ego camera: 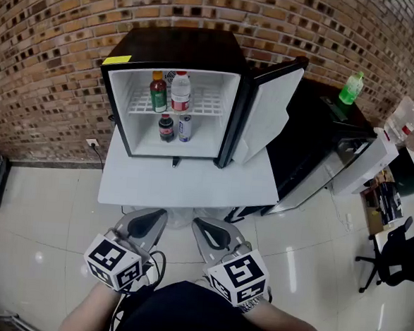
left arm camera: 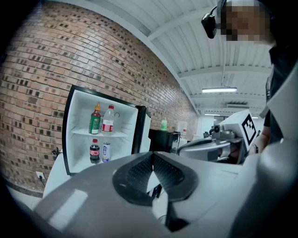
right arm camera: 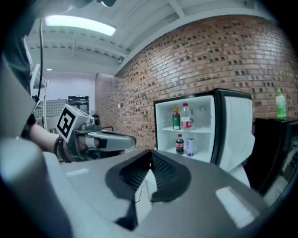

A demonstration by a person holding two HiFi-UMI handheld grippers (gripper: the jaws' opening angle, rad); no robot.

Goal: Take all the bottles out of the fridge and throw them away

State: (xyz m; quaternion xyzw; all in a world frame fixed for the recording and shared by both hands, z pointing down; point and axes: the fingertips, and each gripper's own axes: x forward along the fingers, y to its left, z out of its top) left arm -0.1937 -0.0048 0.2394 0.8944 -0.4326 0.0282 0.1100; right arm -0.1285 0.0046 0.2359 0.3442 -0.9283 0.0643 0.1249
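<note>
Ahead, open fridge (ego camera: 176,46) on a white tabletop (ego camera: 191,185); inside, green-labelled bottle (ego camera: 158,92) and clear bottle (ego camera: 181,92) on the upper shelf (ego camera: 211,101), cola bottle (ego camera: 166,128) and can (ego camera: 185,128) below. Well short of it, left hand-held gripper (ego camera: 157,216) and right hand-held gripper (ego camera: 199,224), both closed, empty.

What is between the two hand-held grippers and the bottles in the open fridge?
Only the bare front of the white table that the fridge stands on; the head view shows it.
</note>
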